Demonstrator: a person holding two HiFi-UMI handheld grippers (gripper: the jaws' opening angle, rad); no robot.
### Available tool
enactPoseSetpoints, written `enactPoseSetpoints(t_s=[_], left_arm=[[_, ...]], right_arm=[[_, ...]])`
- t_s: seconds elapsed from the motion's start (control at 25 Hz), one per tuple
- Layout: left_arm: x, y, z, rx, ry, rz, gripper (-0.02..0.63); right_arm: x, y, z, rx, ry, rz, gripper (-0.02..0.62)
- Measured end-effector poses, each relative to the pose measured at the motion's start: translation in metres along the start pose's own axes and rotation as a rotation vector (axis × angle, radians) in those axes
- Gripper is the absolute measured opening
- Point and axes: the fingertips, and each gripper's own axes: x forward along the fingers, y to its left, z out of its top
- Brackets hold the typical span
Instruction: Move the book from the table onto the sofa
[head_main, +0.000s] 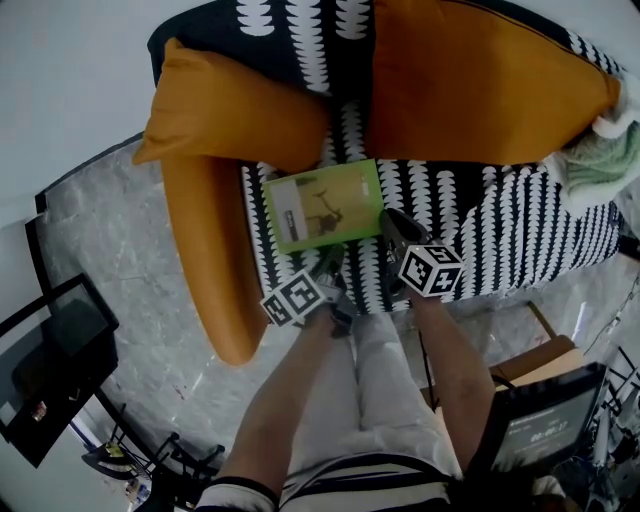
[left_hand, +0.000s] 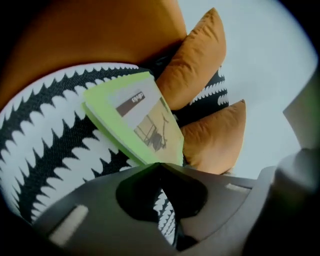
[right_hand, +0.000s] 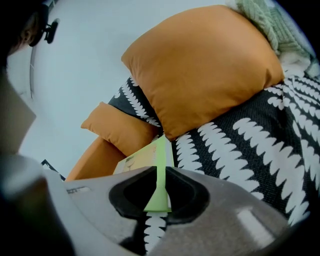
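Pinching book (head_main: 322, 205) edge (right gripper (right_hand: 159, 172)) on sofa (head_main: 500, 220).

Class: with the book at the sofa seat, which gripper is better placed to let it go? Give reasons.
Right. The right gripper clamps the book by its edge; the left gripper is shut on nothing, beside the book.

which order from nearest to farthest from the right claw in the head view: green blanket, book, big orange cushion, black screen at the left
1. book: its right edge is pinched in the right claw.
2. big orange cushion: just beyond, against the back of the sofa.
3. green blanket: at the sofa's right end.
4. black screen: off the sofa, far left.
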Motion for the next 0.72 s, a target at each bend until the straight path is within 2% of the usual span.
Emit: enactPoseSetpoints(t_s=[0.12, 0.32, 0.44, 0.56, 0.72], left_arm=[[-0.002, 0.006, 0.013, 0.116, -0.020, 0.032, 0.003], [-0.008, 0.019, 0.027, 0.247, -0.004, 0.107, 0.003], [-0.012, 0.015, 0.031, 0.382, 0.001, 0.139, 0.003], [-0.015, -0.002, 0.031, 0.492, 0.007, 0.125, 0.003], [-0.022, -0.017, 0.027, 0.541, 0.019, 0.100, 0.003]], right_arm=[[-0.005, -0.006, 0.000, -0.027, -0.010, -0.029, 0.057], [-0.006, 0.005, -0.004, -0.118, 0.007, -0.033, 0.032], [-0.007, 0.016, -0.009, -0.133, 0.016, -0.014, 0.032], [-0.012, 0.027, -0.010, -0.159, 0.030, -0.004, 0.026], [-0.019, 0.042, -0.014, -0.192, 0.044, 0.001, 0.023]])
